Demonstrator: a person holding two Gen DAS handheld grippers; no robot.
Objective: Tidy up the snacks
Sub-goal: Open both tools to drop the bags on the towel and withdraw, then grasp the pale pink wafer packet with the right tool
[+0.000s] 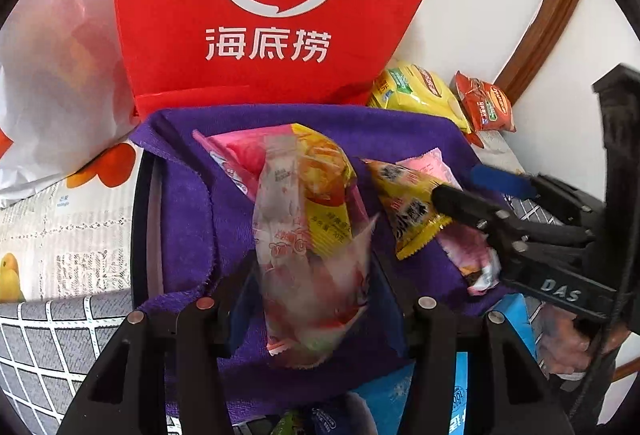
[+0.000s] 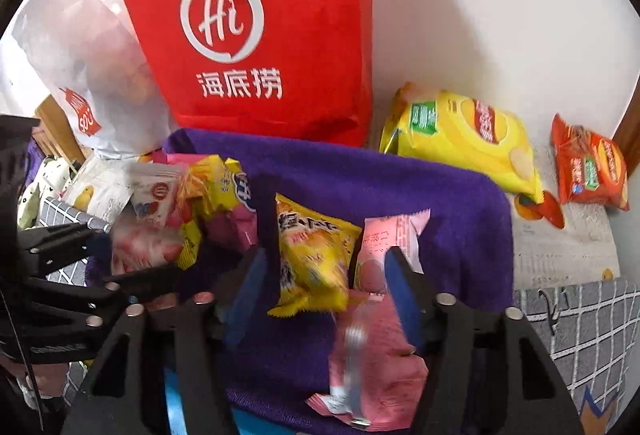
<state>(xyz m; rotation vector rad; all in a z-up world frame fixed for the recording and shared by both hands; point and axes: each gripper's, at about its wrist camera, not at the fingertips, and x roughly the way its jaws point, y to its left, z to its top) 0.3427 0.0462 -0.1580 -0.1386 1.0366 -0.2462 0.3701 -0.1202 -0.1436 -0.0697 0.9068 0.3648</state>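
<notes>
Left gripper [image 1: 316,287] clamps a clear snack packet [image 1: 308,263] above purple cloth [image 1: 192,203]

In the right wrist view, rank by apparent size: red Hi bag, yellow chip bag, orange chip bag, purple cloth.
1. Red Hi bag and purple cloth: look alike, and the cloth is partly covered, so unranked.
2. Yellow chip bag.
3. Orange chip bag.

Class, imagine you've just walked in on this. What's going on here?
A person is sorting snack packets over a purple towel, with a gripper in each hand. The left gripper is clamped on a clear snack packet. The right gripper is open, with a yellow packet and a pink packet loose between its fingers.
</notes>
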